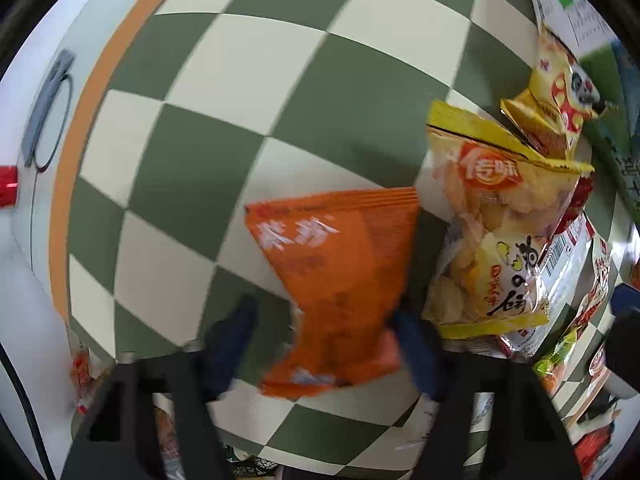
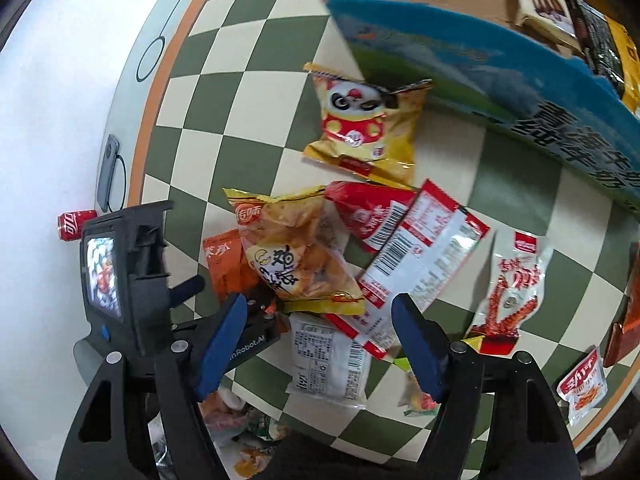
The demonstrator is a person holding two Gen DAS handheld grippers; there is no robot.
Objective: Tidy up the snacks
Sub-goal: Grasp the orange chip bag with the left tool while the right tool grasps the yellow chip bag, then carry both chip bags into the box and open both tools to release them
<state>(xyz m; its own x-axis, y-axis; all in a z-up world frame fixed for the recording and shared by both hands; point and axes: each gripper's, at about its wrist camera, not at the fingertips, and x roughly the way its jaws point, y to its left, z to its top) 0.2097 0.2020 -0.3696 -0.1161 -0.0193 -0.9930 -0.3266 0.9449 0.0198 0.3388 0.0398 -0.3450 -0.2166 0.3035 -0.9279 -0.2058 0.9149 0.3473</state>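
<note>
One cola can (image 2: pixel 76 225) shows in right view only.

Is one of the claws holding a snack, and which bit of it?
The left claw seems to have the orange packet by its bottom end, but blur makes the grip uncertain. The right claw is open and holds nothing.

Right claw (image 2: pixel 320 340): black frame, blue pads (image 2: pixel 420 350), silver screws, white lettering.

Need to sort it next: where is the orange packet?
In the left wrist view the orange packet lies between the left gripper fingers, beside the yellow chip bag.
</note>
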